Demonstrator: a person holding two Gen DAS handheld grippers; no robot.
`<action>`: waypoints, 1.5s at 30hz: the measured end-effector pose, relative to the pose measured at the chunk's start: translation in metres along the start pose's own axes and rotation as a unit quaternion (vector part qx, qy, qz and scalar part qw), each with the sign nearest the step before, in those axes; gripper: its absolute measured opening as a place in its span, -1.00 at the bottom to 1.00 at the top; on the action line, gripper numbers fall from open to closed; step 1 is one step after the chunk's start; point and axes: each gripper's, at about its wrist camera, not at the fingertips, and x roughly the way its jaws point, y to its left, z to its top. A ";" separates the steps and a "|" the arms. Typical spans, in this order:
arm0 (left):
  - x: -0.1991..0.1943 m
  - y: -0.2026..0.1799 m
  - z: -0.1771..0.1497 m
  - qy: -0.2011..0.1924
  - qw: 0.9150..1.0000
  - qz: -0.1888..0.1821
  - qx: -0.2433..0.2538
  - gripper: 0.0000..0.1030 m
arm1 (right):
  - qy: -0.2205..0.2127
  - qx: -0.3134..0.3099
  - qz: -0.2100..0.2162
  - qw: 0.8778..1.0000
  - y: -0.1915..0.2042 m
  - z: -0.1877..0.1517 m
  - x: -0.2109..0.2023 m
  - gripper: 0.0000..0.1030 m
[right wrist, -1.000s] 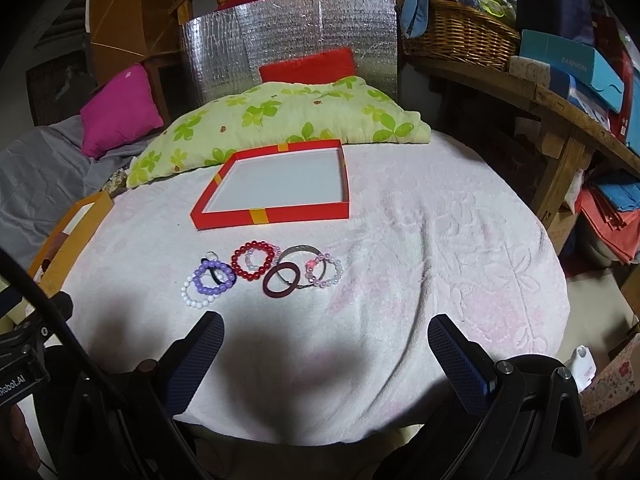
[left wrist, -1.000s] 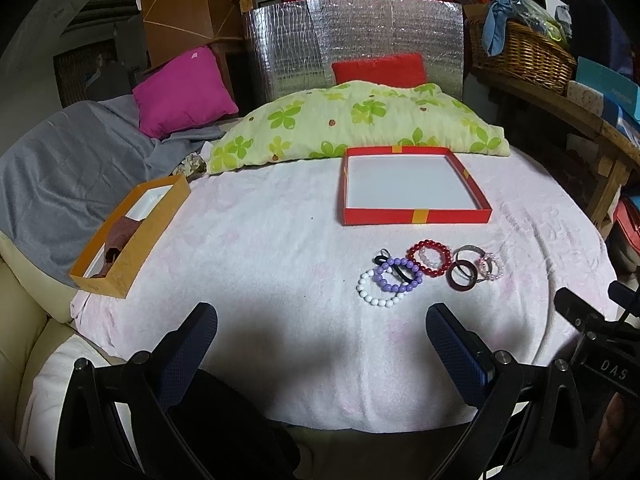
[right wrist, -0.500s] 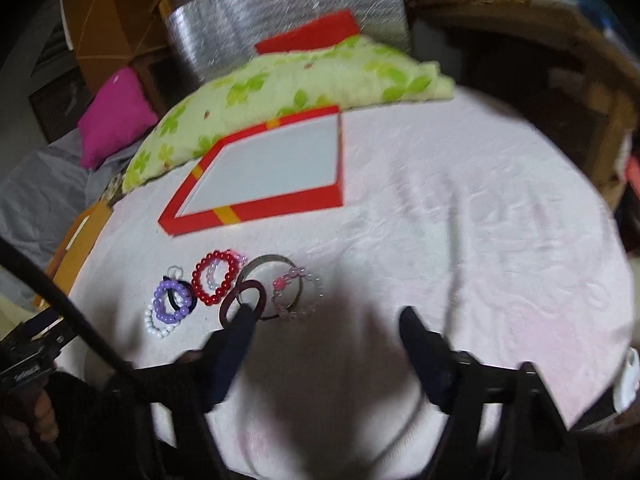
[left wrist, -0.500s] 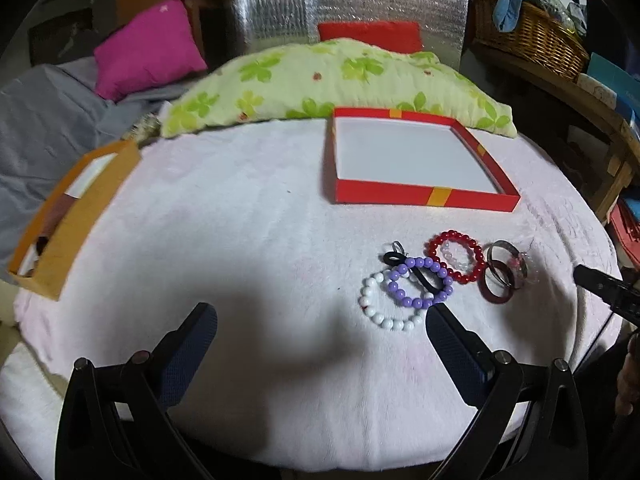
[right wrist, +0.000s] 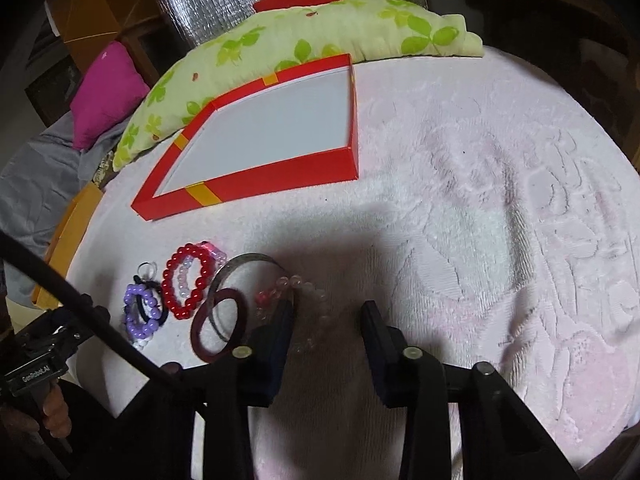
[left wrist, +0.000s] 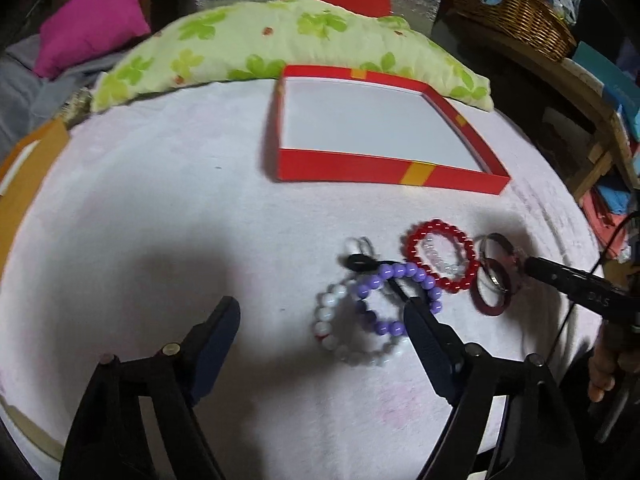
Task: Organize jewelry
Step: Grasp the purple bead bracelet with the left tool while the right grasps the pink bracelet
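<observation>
Several bracelets lie in a cluster on the pink-white cloth: a white bead one (left wrist: 340,344), a purple one (left wrist: 394,280), a red one (left wrist: 440,258), a dark red bangle (right wrist: 216,326), a grey bangle (right wrist: 244,264) and a clear pink bead one (right wrist: 296,284). The red tray (left wrist: 384,168) with a white floor stands empty behind them; it also shows in the right wrist view (right wrist: 280,176). My left gripper (left wrist: 320,312) is open, low over the cloth, its right finger at the purple and white bracelets. My right gripper (right wrist: 326,312) is open, narrower, around the clear pink bracelet.
A green-leaf pillow (left wrist: 280,40) lies behind the tray. An orange box (left wrist: 24,160) sits at the table's left edge. A magenta cushion (left wrist: 92,16) is at the back left, a wicker basket (left wrist: 516,8) on a wooden shelf at the right.
Both grippers have moved forward and down to the bracelets. The right gripper's fingers have narrowed and now stand around the clear pink bracelet. The left gripper's fingers have also come somewhat closer together.
</observation>
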 end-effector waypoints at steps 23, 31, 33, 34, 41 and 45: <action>0.013 -0.014 0.012 -0.022 0.994 -0.078 0.071 -0.81 | -0.029 0.020 0.056 0.998 -0.011 0.008 -0.013 -0.87; -0.002 -0.005 0.019 -0.048 0.993 -0.091 0.060 -0.81 | -0.037 0.042 0.082 0.995 -0.017 0.008 -0.019 -0.87; -0.005 -0.003 0.019 -0.052 0.993 -0.094 0.057 -0.81 | -0.035 0.051 0.079 0.995 -0.021 0.008 -0.018 -0.86; -0.006 -0.002 0.019 -0.055 0.992 -0.097 0.054 -0.81 | -0.035 0.054 0.079 0.995 -0.023 0.008 -0.019 -0.86; -0.014 0.002 0.022 -0.074 0.991 -0.098 0.046 -0.81 | -0.024 0.061 0.063 0.996 -0.028 0.007 -0.015 -0.08; -0.015 0.005 0.022 -0.075 0.991 -0.099 0.041 -0.81 | -0.014 0.036 0.034 0.999 -0.022 0.006 -0.004 -0.10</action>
